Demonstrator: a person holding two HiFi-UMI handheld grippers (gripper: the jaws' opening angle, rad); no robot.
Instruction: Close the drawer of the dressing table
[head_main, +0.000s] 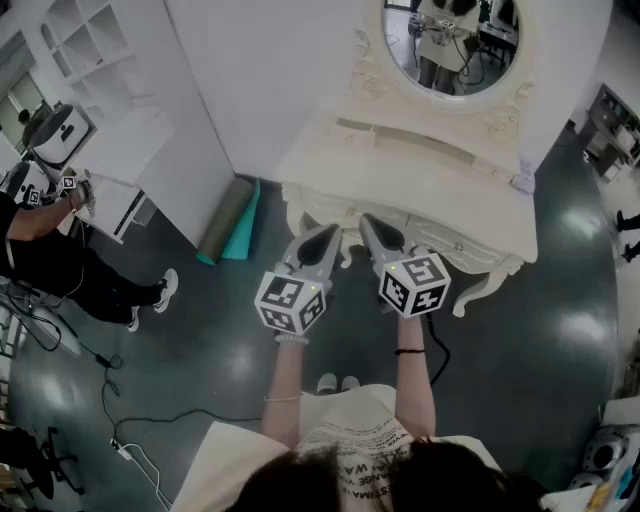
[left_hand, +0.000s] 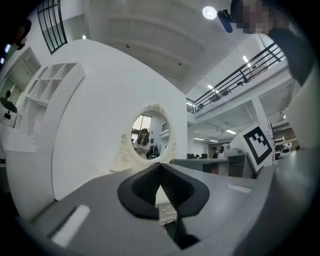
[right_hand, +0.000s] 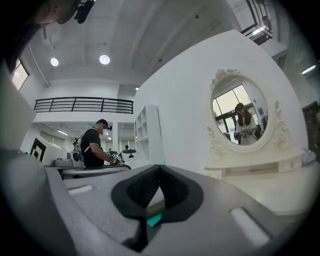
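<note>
Grey left tool (head_main: 332, 233) and right tool (head_main: 366, 222), both closed and empty, face the cream carved dressing table (head_main: 430, 165).

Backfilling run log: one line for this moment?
left gripper: shut, empty | right gripper: shut, empty | both level, tips near front of cream carved dressing table | drawer: not discernible

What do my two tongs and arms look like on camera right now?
Left tongs and right tongs: grey tapered shells, black ribbed pads. Each carries a white cube with black square markers. A dark cable trails from the right one. Bare forearms, pale printed T-shirt, dark band on the right wrist.
</note>
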